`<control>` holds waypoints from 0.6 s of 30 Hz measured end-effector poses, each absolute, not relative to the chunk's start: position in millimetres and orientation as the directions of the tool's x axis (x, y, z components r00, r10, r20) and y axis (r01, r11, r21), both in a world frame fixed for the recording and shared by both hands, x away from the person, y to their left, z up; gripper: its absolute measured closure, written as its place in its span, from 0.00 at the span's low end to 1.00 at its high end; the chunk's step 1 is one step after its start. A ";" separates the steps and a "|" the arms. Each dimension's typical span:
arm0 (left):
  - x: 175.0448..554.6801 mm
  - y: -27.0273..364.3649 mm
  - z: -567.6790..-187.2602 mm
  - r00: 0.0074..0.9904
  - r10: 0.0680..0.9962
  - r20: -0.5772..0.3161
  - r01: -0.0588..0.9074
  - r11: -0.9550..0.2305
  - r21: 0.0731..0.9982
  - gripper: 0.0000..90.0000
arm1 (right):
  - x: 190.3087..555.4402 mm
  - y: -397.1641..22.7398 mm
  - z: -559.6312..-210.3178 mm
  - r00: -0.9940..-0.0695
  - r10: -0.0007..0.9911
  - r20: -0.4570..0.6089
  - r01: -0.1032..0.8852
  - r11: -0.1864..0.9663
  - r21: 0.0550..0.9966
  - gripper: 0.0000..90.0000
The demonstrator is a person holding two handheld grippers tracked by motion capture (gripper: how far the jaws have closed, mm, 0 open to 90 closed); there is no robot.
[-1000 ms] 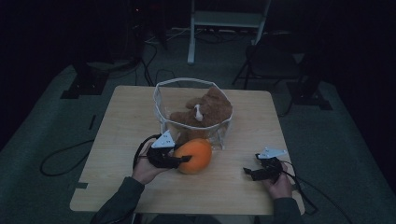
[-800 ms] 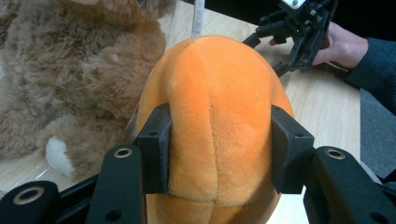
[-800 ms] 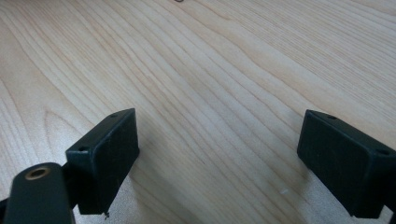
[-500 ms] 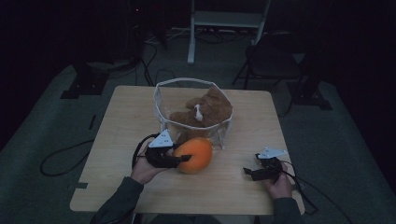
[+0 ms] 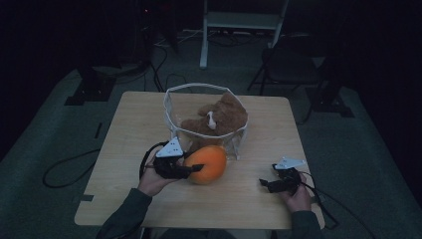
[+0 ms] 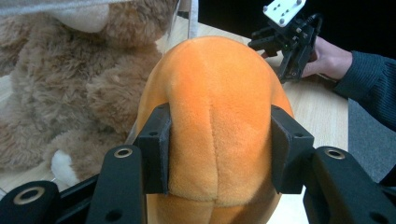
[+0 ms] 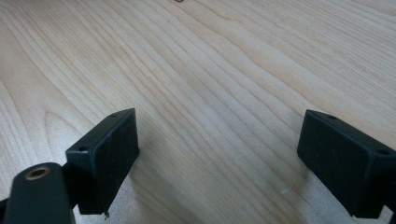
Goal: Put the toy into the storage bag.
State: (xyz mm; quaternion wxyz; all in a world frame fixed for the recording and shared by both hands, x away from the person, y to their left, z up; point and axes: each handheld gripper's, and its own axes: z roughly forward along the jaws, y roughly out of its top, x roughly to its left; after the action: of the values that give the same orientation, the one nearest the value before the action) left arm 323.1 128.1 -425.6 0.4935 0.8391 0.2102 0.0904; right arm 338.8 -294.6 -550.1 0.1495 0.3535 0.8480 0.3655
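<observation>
Little had changed over the last second: the left gripper (image 6: 219,154) stayed clamped on the orange plush (image 6: 219,116) beside the basket (image 5: 171,117), lift not begun, while the right gripper (image 7: 224,158) rested wide open and empty on the table (image 7: 210,70).

Centre of the high view: plain orange plush toy (image 5: 208,163), one seam down its middle, held in the black jaws of the left gripper (image 6: 219,149). Above it, a shaggy brown teddy bear (image 5: 219,119) with cream patches, inside a clear, white-rimmed basket (image 5: 171,117). Pale wood-grain table (image 5: 129,124). Lower right: black right gripper (image 5: 264,183), white top plate.
</observation>
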 end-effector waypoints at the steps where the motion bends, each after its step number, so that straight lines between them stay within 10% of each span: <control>1: 322.7 128.0 -425.0 0.895 0.442 -0.058 0.264 -0.421 0.868 0.56 | 338.8 -294.6 -550.1 -0.705 0.709 0.005 0.491 0.482 0.726 0.13; 18: 317.3 132.3 -413.1 0.906 0.420 -0.063 0.243 -0.392 0.887 0.56 | 338.7 -294.6 -550.0 -0.705 0.709 0.006 0.491 0.483 0.725 0.13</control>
State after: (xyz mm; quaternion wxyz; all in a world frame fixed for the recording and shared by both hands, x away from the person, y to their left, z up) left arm 317.3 132.3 -413.1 0.5141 0.8298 0.1996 0.0860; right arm 338.7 -294.6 -550.0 0.1490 0.3538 0.8480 0.3653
